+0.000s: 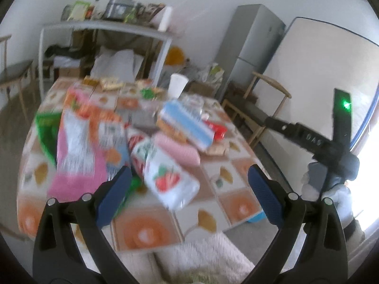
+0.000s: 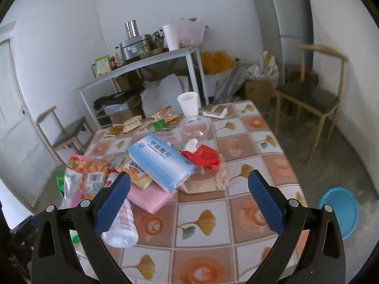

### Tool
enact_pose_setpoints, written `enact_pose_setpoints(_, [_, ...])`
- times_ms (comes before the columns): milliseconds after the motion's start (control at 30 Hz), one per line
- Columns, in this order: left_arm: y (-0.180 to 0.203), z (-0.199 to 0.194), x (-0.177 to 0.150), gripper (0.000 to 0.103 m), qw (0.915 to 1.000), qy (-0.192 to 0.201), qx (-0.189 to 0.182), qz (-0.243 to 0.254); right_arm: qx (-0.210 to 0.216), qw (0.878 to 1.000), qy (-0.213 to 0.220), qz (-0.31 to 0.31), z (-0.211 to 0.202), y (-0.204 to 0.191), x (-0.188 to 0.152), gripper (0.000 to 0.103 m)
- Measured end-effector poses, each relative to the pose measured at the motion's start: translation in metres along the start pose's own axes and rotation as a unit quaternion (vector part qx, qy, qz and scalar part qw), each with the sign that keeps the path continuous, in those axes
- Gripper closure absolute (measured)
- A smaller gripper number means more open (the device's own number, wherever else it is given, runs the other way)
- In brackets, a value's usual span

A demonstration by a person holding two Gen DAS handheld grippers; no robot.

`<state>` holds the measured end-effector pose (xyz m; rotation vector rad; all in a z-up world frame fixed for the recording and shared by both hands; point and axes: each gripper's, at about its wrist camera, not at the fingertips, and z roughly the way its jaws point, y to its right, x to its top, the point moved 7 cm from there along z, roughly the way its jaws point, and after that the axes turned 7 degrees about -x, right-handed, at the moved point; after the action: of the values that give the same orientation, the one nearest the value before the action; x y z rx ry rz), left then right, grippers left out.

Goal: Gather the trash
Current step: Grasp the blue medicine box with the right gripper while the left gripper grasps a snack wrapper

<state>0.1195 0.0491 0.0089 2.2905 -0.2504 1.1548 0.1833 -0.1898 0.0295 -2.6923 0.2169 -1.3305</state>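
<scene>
A pile of trash lies on the tiled table (image 2: 201,217): a blue-white box (image 2: 161,163), a pink packet (image 2: 151,196), a red wrapper (image 2: 206,156), an orange snack bag (image 2: 87,172), a white strawberry-print pack (image 1: 170,179) and a white paper cup (image 2: 188,104). My left gripper (image 1: 189,191) is open and empty above the near edge, the strawberry pack between its fingers. My right gripper (image 2: 189,198) is open and empty above the table, near the pink packet. In the left wrist view the right gripper's body (image 1: 331,146) shows at the right.
Small snack wrappers (image 2: 163,116) and a clear plastic container (image 2: 194,127) lie at the far side. A blue bin (image 2: 338,210) stands on the floor right of the table. Chairs (image 2: 310,99), a shelf table (image 2: 142,66) and a fridge (image 2: 281,23) stand around.
</scene>
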Motion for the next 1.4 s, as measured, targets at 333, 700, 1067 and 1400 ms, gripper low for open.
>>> enact_pose_setpoints(333, [-0.031,0.068,0.074,0.028,0.9995,-0.030,0.004,-0.006,0.131,0.987,-0.077,-0.053,0.070,-0.027,0.010,0.018])
enact_pose_setpoints(700, [-0.089,0.164,0.071,0.055,0.9709,-0.216,-0.034,-0.097,0.208,0.935,-0.142,-0.249,0.146,-0.087,0.019,0.011])
enact_pose_setpoints(1067, [-0.096,0.185,0.057,0.083,0.9646,-0.254,-0.006,-0.072,0.220,0.890,-0.189,-0.353,0.180,-0.107,0.003,0.010])
enact_pose_setpoints(1400, [-0.090,0.177,0.068,0.103,0.9752,-0.217,-0.001,-0.042,0.218,0.902,-0.170,-0.331,0.168,-0.103,0.011,0.032])
